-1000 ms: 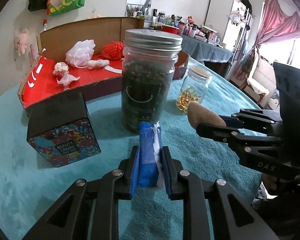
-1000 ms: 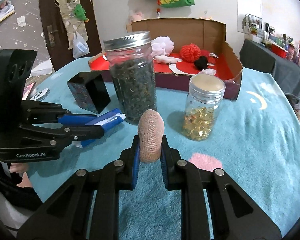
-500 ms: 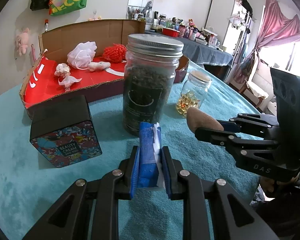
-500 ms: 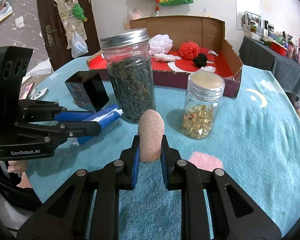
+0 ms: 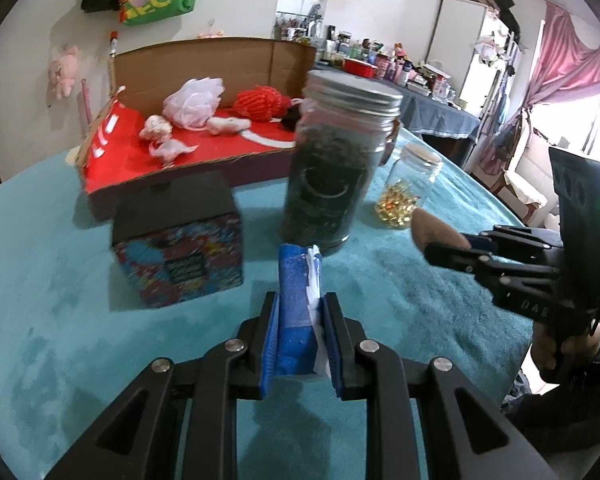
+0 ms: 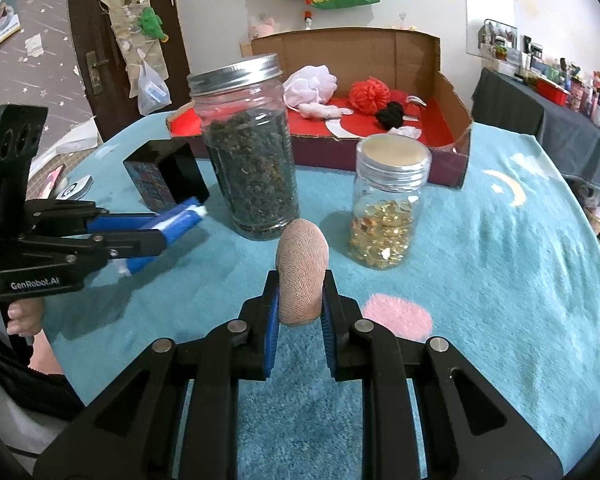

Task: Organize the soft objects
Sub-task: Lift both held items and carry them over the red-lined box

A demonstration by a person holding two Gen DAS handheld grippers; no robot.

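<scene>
My left claw clamps the blue sponge, my right claw the tan pad; the tall jar, frame centre, could tip if bumped.

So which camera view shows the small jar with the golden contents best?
The right wrist view: the small jar stands whole and sharp there, with its lid, beside the tall jar. In the left wrist view the small jar is farther off, blurred, and partly cut by the tall jar.

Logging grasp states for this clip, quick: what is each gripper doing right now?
Left gripper: closed on a blue sponge.
Right gripper: closed on a tan sock.
</scene>
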